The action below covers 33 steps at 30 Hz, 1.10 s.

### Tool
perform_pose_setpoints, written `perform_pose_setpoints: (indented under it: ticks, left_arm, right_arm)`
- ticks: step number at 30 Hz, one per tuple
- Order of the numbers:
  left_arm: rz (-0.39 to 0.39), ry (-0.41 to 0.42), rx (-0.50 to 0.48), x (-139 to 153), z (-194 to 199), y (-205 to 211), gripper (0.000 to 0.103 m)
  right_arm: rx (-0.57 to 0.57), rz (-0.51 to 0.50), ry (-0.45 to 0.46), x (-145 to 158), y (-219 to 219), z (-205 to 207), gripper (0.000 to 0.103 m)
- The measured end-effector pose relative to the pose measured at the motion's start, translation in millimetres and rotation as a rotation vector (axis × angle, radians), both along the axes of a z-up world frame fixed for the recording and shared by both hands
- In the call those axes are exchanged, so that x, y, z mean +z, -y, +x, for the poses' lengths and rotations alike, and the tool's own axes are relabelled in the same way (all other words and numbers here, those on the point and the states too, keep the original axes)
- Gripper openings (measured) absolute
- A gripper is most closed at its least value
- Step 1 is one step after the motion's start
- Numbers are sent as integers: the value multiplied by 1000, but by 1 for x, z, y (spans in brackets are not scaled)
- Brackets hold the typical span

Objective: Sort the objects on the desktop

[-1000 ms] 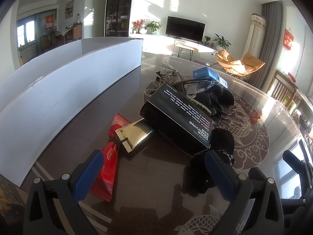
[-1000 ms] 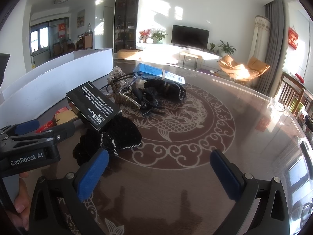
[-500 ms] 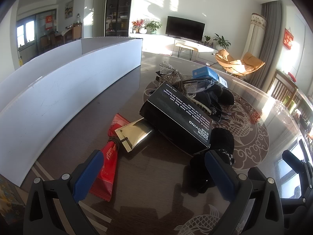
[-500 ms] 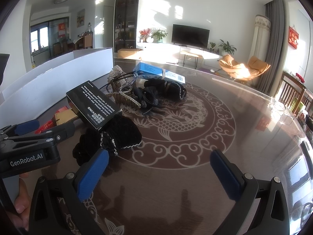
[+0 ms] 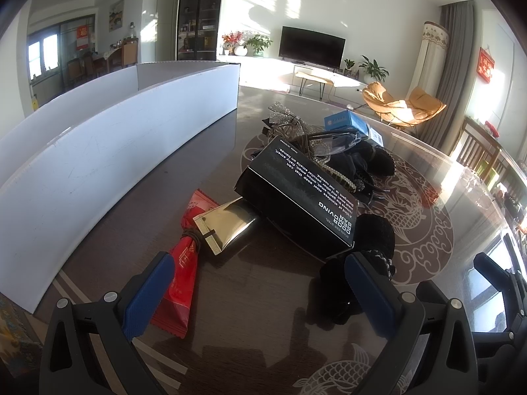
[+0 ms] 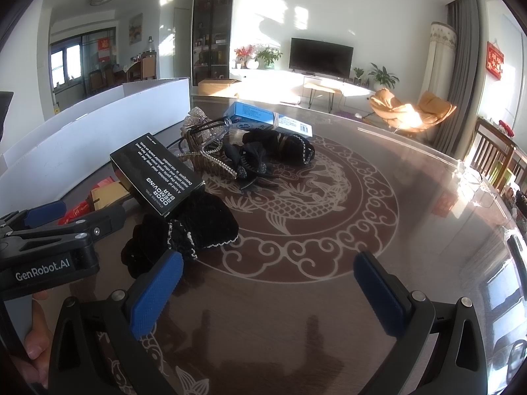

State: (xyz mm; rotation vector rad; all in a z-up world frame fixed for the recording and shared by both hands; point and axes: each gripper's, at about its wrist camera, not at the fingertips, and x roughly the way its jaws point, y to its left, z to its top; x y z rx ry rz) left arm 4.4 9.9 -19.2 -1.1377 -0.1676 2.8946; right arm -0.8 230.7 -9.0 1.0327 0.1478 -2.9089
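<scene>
Jaws wide apart and holding nothing on both the left gripper [image 5: 260, 291] and right gripper [image 6: 268, 291], hovering low over the glossy tabletop [image 6: 411, 197]. Messy pile just ahead: black box [image 5: 301, 197] leaning on a gold pouch [image 5: 227, 225], red packet [image 5: 184, 270] next to that, black scrunchie [image 6: 197, 227] nearest the right gripper, blue box [image 6: 253, 113] at the back. White bin [image 5: 115, 144] off to the left.
</scene>
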Motion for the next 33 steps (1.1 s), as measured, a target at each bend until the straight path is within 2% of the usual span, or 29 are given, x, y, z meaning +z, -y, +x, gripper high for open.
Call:
perform_pose_setpoints:
  ticks: [8,15,23,33]
  left_arm:
    - [-1,4,2,0,-1,1,103]
    - [20,16,17,-2,1,7,103]
    - [-9,29,18,-4,3,3,103]
    - [-38,36,15,-3,4,3,103]
  right_arm:
    - [-2,-10,28,-3,-2,-6,103]
    - [-11,-10,93,-9,-4,-15,103]
    - [-15,-17,167,-19,-5,-26,103]
    - [-10,-3,196,-24,-2,-32,103]
